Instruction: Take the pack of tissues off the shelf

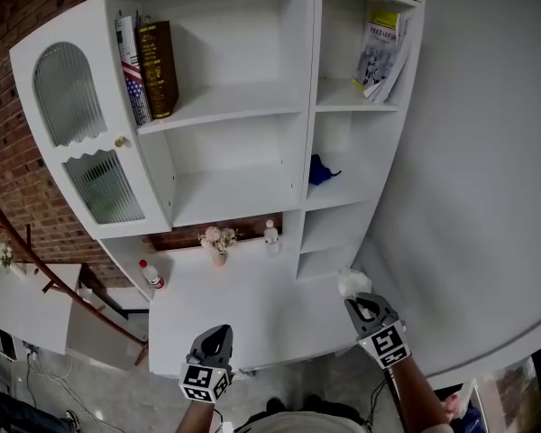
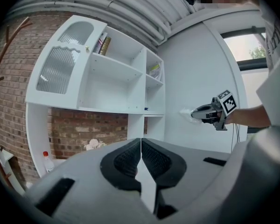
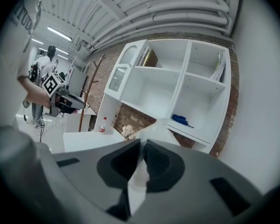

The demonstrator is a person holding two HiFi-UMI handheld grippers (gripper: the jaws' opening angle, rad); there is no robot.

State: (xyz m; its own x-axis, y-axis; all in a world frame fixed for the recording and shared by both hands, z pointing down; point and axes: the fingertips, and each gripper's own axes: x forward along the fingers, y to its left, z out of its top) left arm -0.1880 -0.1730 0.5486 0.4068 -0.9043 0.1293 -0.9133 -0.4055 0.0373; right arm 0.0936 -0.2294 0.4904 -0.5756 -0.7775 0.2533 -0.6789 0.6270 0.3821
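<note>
1. Right gripper (image 1: 361, 306): jaws pinch the white pack of tissues (image 1: 352, 283), which is off the shelf (image 1: 308, 106) and in the air beside it.
2. Left gripper (image 1: 215, 337): jaws pressed together, nothing between them.
3. Risk: the soft pack may slip from this narrow pinch and drop.

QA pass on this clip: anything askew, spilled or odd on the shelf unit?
Nothing spilled or damaged. Only the magazines in the top right compartment lean against its side wall; a blue item lies in the compartment below.
</note>
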